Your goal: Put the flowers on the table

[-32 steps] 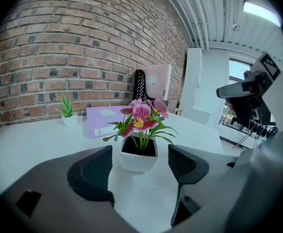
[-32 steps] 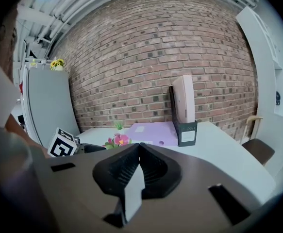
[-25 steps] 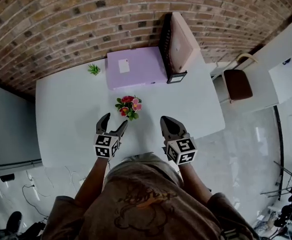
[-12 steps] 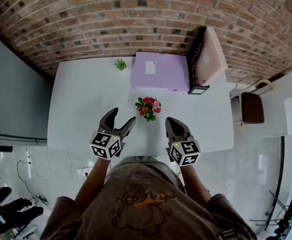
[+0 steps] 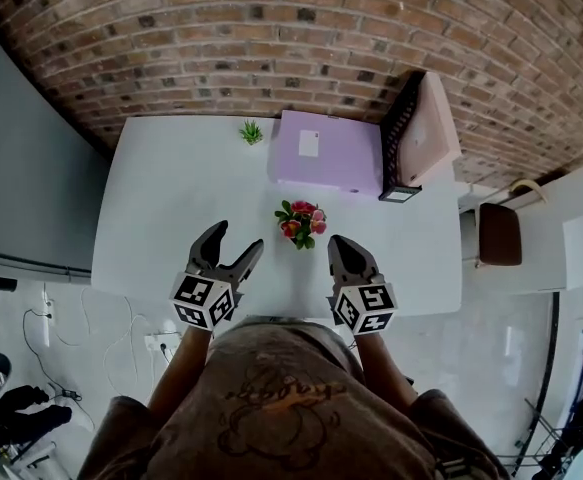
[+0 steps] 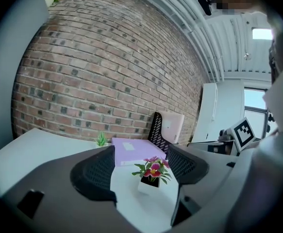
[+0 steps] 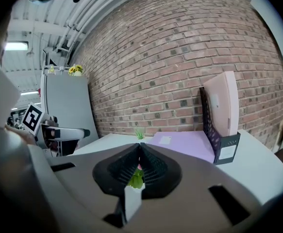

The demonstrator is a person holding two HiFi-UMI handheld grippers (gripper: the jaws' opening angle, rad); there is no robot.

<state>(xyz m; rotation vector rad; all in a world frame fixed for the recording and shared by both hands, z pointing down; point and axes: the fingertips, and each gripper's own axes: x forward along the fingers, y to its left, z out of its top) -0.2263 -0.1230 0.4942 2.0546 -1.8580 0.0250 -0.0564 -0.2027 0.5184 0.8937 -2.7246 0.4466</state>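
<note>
A small white pot of pink and red flowers (image 5: pixel 301 222) stands upright on the white table (image 5: pixel 171 198), in front of the purple box. My left gripper (image 5: pixel 236 240) is open and hovers near the table's front edge, left of the pot and apart from it. In the left gripper view the flowers (image 6: pixel 152 169) show between the spread jaws of the left gripper (image 6: pixel 141 163), farther out. My right gripper (image 5: pixel 336 243) is shut on nothing, to the right of the pot. In the right gripper view the flowers (image 7: pixel 135 177) are partly hidden behind the right gripper (image 7: pixel 140 147).
A flat purple box (image 5: pixel 328 153) lies at the back of the table, with a black mesh file holder and a pink folder (image 5: pixel 421 133) at its right. A tiny green plant (image 5: pixel 251 131) sits by the brick wall. A brown chair (image 5: pixel 498 233) stands off the right end.
The head view has shifted, so the table now sits more centred. Both grippers stay near the front edge. The flowers stand in the same spot on the table.
</note>
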